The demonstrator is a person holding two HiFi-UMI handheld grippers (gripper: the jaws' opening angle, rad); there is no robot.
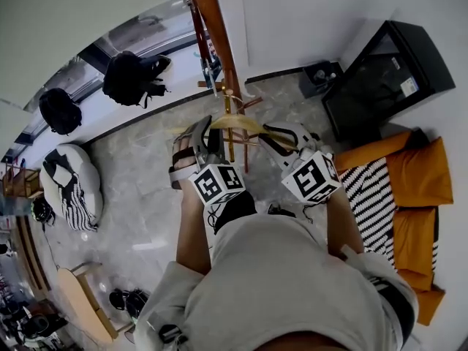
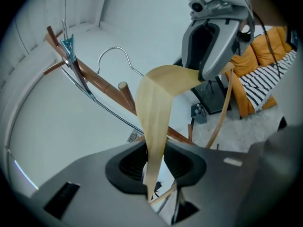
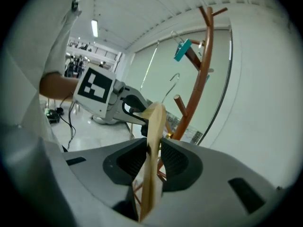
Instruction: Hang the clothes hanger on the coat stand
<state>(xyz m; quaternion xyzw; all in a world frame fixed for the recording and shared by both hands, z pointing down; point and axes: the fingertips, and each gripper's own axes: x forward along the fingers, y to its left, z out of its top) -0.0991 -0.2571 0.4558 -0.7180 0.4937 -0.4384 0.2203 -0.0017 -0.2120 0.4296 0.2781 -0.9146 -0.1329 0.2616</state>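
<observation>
A pale wooden clothes hanger [image 1: 235, 123] with a wire hook [image 2: 113, 53] hangs in the air between both grippers, just short of the brown coat stand [image 1: 219, 35]. My left gripper [image 1: 207, 126] is shut on the hanger's left arm [image 2: 154, 108], and its pads press both faces of the wood. My right gripper [image 1: 281, 134] stands round the right arm [image 3: 154, 141]; the wood leans on one pad with a slim gap at the other. In the right gripper view the hook sits left of the stand's trunk [image 3: 201, 65] and above a short peg [image 3: 182, 103].
A teal clip [image 3: 182, 49] hangs on an upper branch. A black cabinet [image 1: 384, 75] stands at the right wall, with orange cushions [image 1: 417, 181] and a striped blanket [image 1: 369, 189] below it. Dark bags [image 1: 131, 75] rest on the window sill; a beanbag [image 1: 69, 185] lies left.
</observation>
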